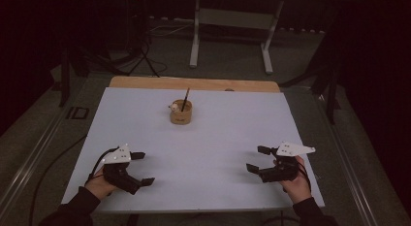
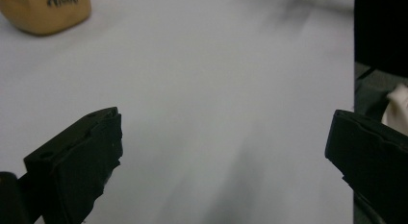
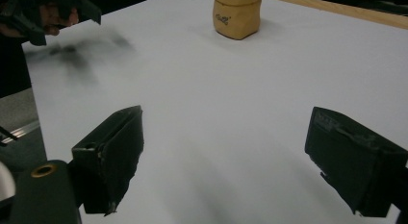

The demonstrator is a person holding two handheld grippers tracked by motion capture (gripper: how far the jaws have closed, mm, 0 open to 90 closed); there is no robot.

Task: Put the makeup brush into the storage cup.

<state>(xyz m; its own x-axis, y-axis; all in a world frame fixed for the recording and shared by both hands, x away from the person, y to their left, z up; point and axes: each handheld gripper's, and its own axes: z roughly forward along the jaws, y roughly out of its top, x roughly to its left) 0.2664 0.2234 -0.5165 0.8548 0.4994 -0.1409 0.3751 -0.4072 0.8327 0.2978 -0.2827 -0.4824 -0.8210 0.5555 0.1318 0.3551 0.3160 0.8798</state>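
A small tan holder (image 1: 181, 112) stands toward the back of the white tabletop (image 1: 213, 148), with a dark stick (image 1: 185, 98) upright in it and a small pale figure on its rim. My left gripper (image 1: 147, 168) rests low near the front left, open, nothing between its jaws. At the front right my right gripper (image 1: 254, 158) is also open and empty. In the left gripper view the left gripper (image 2: 223, 152) spreads wide over bare white surface, the holder (image 2: 48, 11) at the top left. In the right gripper view the right gripper (image 3: 226, 142) faces the holder (image 3: 237, 15).
The table's wooden rear edge (image 1: 194, 83) runs behind the white surface. A white-legged stand (image 1: 231, 22) and a dark tripod (image 1: 143, 49) are on the floor beyond. In the right gripper view the other hand and its gripper (image 3: 45, 12) sit at the top left.
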